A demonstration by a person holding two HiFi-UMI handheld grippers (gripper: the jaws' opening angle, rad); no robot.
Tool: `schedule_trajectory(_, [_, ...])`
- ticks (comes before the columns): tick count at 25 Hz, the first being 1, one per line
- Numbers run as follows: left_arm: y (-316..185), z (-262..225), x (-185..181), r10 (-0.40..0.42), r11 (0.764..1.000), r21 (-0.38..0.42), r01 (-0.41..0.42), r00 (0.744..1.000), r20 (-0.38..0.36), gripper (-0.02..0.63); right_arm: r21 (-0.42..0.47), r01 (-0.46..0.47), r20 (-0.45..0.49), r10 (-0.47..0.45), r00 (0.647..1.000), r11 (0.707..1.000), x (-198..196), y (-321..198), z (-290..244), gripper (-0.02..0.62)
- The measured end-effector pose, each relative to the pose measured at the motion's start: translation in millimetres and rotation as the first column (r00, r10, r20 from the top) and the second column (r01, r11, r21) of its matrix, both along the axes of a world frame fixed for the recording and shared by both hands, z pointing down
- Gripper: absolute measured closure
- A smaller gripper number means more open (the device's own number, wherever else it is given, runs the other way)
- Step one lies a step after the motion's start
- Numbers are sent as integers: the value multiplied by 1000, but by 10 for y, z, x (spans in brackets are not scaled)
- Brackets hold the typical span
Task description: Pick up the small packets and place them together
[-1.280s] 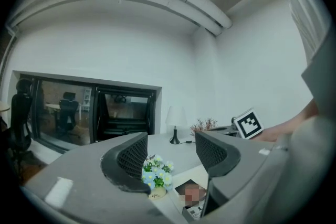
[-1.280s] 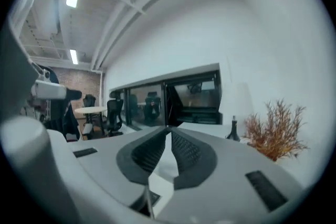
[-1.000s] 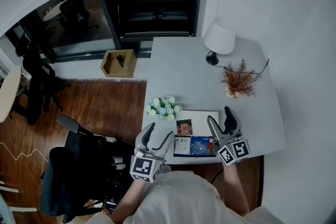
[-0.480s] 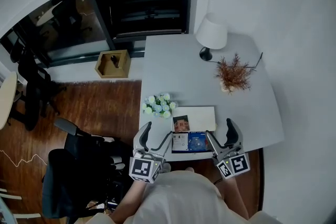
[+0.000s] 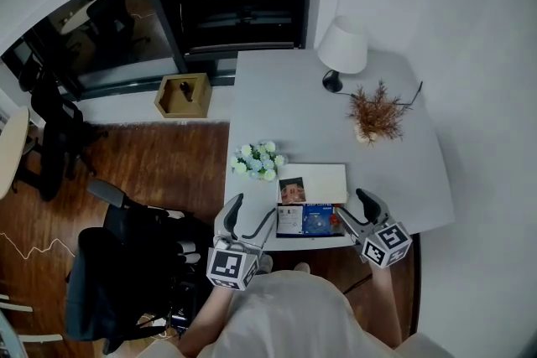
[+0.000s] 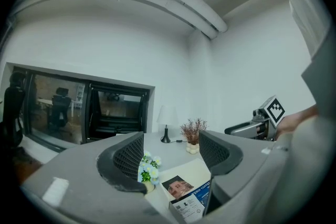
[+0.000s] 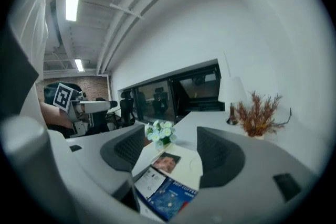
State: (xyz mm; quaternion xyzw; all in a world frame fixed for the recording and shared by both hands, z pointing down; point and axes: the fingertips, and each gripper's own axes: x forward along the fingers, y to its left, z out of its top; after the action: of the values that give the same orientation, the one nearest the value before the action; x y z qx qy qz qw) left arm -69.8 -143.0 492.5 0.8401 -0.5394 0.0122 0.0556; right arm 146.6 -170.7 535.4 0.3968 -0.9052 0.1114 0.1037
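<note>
- A person is holding two grippers at the near edge of a white counter [image 5: 285,109], with a flat blue box [image 5: 312,220] lying between them along that edge.
- The box lid is showing the words "DRIP COFFEE" in white on blue. A white label panel is taking up its left end, and the small print there is too fine to read.
- The left gripper [image 5: 250,218] is hovering just off the counter's near left corner. Its fingers [image 6: 127,157] are standing wide apart and grasping nothing, and the box is showing low beyond the gap.
- The right gripper [image 5: 357,211] is sitting just beside the box's right end and tilting slightly down. Its fingers [image 7: 220,157] have just been narrowing but are released, with nothing pinched between them.
- A white pad [image 5: 323,179] is lying directly behind the box and touching it, and a small printed picture [image 5: 292,190] is resting on the pad's left end.
- A bunch of pale artificial flowers [image 5: 258,161] is standing at the counter's left edge, just beyond the pad.
- A white-shaded lamp [image 5: 342,48] and a dried brown sprig [image 5: 376,111] are standing at the far right of the counter.
- A cardboard box [image 5: 185,95] is sitting on the wooden floor [image 5: 168,172] to the left, and a black office chair [image 5: 109,264] is standing nearer.
</note>
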Motion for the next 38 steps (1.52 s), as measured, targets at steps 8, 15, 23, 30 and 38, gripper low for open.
schedule_trajectory(8, [87,68,6,0,1000,-19,0,1000,2,287,-381,-21,-376,-135,917,924,-32,170,1424,290])
schedule_trajectory(15, [146,112,-39,-15,999,-28,14,1000,-6,287,-449,-130,-643,-219,734,884,-50,152,2133,408])
schedule_trajectory(23, [172,107,-74,-23,999,-30,23,1000,-7,287,-492,-200,-773,-320,548,847,87,203,2515,501])
schedule_trajectory(30, [153,119,-141,-35,999,-28,34,999,-13,287,-386,-156,-703,-181,688,909,44,203,1952,586])
schedule_trajectory(38, [121,129,-52,-5,1000,-27,4,1000,-20,287,-46,29,-671,-53,740,999,-104,68,1105,588])
